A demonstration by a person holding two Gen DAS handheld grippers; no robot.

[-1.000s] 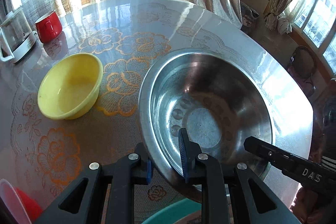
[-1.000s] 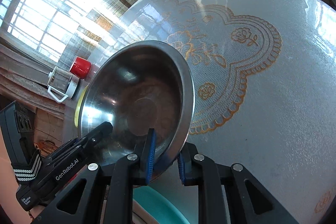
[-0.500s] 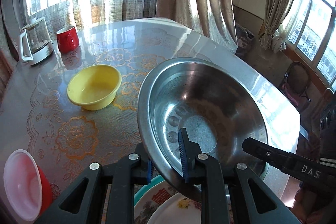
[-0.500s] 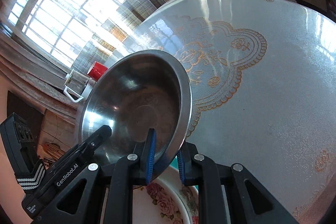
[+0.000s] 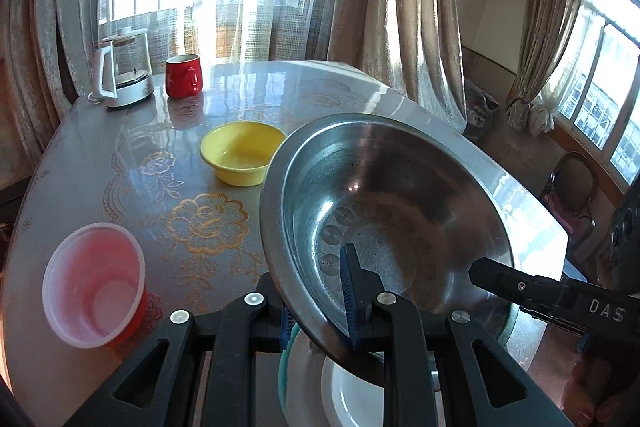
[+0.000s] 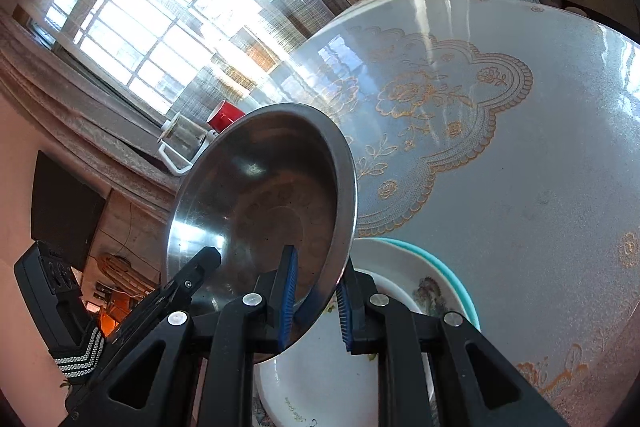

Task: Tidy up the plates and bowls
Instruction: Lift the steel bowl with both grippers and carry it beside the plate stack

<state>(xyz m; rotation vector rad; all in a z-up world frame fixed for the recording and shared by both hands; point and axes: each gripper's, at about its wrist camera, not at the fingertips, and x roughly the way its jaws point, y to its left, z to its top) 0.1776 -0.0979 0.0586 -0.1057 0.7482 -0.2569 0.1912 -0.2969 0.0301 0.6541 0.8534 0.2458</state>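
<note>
white letters "das" stand on the right gripper [image 5: 520, 291]. small print on the white plate [image 6: 320, 379] is too small to read.

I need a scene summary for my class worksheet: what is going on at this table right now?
A person holds a large steel bowl by its rim with two handheld grippers, the left gripper and the right gripper, both clamped shut on it. The bowl hangs tilted above a stack of plates. On the table sit a yellow bowl, a red mug, a glass kettle and a plastic cup.
</note>
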